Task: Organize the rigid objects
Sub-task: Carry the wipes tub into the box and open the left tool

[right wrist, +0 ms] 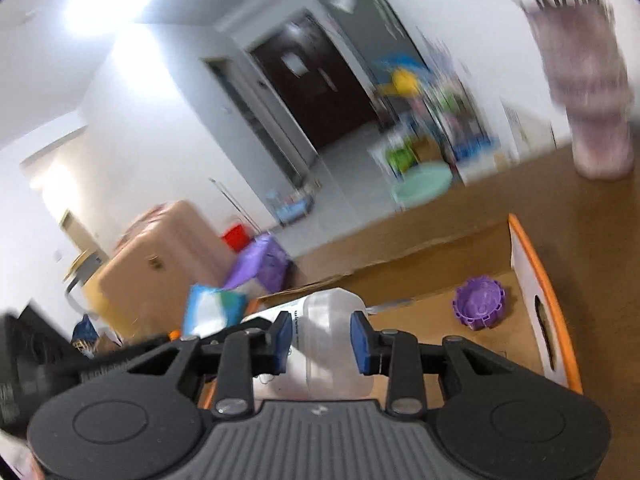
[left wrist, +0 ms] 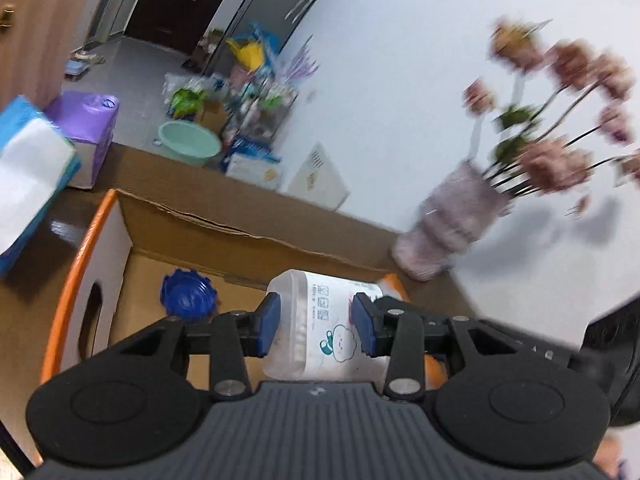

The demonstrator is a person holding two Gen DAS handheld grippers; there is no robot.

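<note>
A translucent white plastic bottle (left wrist: pixel 320 320) with a printed cartoon label is held over an open cardboard box (left wrist: pixel 224 236) with an orange rim. My left gripper (left wrist: pixel 316 324) is shut on one part of the bottle, its blue pads (left wrist: pixel 267 322) pressed on both sides. My right gripper (right wrist: pixel 320 338) is shut on the other end of the same bottle (right wrist: pixel 328 332). A ridged blue-purple lid (left wrist: pixel 188 292) lies on the box floor; it also shows in the right wrist view (right wrist: pixel 480 306).
A pink vase of flowers (left wrist: pixel 452 224) stands on the brown table just past the box. A blue tissue pack (left wrist: pixel 28 168) and a purple box (left wrist: pixel 88 128) lie to the left. Floor clutter and a green basin (left wrist: pixel 188 142) lie beyond the table edge.
</note>
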